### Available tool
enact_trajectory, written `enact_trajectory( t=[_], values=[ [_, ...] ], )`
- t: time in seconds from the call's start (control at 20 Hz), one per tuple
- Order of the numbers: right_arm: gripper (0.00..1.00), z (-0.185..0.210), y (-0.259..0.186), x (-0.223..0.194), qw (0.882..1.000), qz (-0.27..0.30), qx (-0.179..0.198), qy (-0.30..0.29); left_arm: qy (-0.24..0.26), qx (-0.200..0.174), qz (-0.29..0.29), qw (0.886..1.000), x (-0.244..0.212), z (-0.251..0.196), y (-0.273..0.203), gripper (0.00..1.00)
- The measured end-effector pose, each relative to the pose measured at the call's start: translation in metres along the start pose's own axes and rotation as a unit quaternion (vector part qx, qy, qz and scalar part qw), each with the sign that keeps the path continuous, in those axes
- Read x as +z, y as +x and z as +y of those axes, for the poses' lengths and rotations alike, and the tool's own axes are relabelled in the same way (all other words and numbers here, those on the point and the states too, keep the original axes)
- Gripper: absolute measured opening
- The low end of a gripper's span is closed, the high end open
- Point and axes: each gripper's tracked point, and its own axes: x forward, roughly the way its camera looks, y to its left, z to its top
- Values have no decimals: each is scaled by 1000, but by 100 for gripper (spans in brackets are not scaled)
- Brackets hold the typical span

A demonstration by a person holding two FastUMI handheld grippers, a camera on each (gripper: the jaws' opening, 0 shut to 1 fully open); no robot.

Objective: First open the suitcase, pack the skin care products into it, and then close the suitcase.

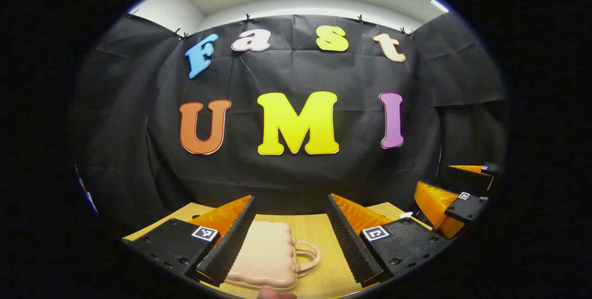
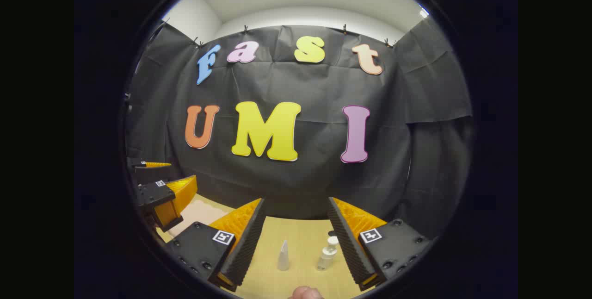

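Note:
A small peach suitcase (image 1: 266, 255) with a loop handle lies flat and closed on the wooden table (image 1: 319, 229), below and between the fingers of my open left gripper (image 1: 291, 199). In the right gripper view, a white pointed tube (image 2: 283, 256) and a small clear bottle with a white cap (image 2: 327, 253) stand on the table (image 2: 305, 234) between the fingers of my open right gripper (image 2: 296, 202). Nothing is held by either gripper. The right gripper (image 1: 434, 176) shows at the far right of the left gripper view, and the left gripper (image 2: 181, 172) at the left of the right gripper view.
The black cloth wall (image 1: 296, 174) hangs close behind the table's far edge. A corner of the suitcase (image 2: 196, 213) shows under the left gripper in the right gripper view. A small dark item (image 2: 332, 233) sits behind the bottle. A thumb tip (image 2: 305, 293) shows at the bottom.

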Motion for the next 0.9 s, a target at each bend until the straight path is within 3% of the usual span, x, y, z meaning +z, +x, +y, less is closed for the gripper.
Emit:
enact_trajectory(
  t=[0.65, 0.9],
  values=[
    [80, -4, 10, -5, 1000, 12, 12, 2, 2, 15, 3, 1000, -2, -4, 4, 97],
    [80, -22, 6, -16, 1000, 23, 4, -2, 4, 13, 16, 1000, -18, -14, 1, 97]
  ],
)
